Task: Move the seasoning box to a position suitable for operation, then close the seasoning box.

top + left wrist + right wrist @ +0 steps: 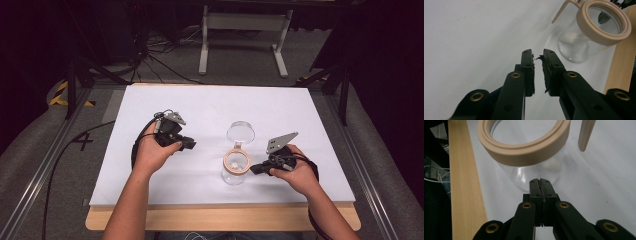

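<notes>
Fingers first: the right gripper has its two black pads pressed flat together with nothing between them, its tip just short of the glass wall of the jar, at about three o'clock from it in the high view. The left gripper stands a narrow slit apart, pinching nothing (a frayed shred of pad lining hangs in the gap), and it hovers over the white board well off at the jar's nine o'clock.

The jar sits near the front middle of the board, close to the wooden table edge. It stands upright, long axis vertical, mouth pointing straight up. A tan collar rings the mouth, and the clear round lid is swung back on its hinge toward twelve o'clock, lying open behind the jar; a tan clasp arm juts out on that same side. Something small and white rests at the bottom inside; what it is I cannot tell.

As to progress, my reading is that the opening is done: the lid is fully back and the mouth is clear. What seems left is either reaching the contents or swinging the lid back down and latching it, and neither gripper has a hold on the jar yet. The right one looks placed to brace or nudge the wall.
</notes>
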`<state>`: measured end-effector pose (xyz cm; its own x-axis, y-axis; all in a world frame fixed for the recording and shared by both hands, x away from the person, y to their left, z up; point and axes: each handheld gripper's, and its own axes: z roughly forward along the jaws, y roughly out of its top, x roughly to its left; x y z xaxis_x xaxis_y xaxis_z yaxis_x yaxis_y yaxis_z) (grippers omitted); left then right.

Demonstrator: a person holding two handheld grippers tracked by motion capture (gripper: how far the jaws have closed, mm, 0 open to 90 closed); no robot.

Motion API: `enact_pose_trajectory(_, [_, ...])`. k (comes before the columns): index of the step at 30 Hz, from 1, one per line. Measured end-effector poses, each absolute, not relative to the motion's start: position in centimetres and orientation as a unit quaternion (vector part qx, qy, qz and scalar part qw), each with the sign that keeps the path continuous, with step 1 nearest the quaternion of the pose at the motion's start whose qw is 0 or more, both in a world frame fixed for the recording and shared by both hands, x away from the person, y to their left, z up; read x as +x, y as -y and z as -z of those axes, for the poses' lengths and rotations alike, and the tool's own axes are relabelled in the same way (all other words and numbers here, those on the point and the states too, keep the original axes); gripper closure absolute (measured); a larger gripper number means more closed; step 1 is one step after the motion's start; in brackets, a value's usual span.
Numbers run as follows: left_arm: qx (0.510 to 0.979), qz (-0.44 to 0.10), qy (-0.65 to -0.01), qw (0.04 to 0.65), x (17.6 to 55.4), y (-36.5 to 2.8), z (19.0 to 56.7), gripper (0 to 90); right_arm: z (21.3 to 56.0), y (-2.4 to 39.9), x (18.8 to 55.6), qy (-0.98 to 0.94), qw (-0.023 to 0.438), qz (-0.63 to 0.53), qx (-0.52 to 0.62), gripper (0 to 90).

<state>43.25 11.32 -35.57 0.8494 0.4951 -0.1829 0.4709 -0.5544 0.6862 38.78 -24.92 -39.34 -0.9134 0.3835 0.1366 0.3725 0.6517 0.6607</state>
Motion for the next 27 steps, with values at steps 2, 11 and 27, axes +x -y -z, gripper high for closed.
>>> enact_pose_trajectory(2, [0.880,-0.020,-0.270,0.390,43.3,-10.8,35.4,81.1,38.0,25.6,38.3,-0.897,0.022,-0.386,0.216,90.0])
enact_pose_trajectory(11, [0.867,-0.024,-0.258,0.425,44.0,-8.5,35.0,83.8,35.7,25.9,36.8,-0.854,0.044,-0.467,0.224,90.0])
enact_pose_trajectory(27, [0.835,-0.032,-0.243,0.493,45.4,-4.4,35.0,86.3,35.9,23.7,36.6,-0.833,0.060,-0.491,0.250,90.0])
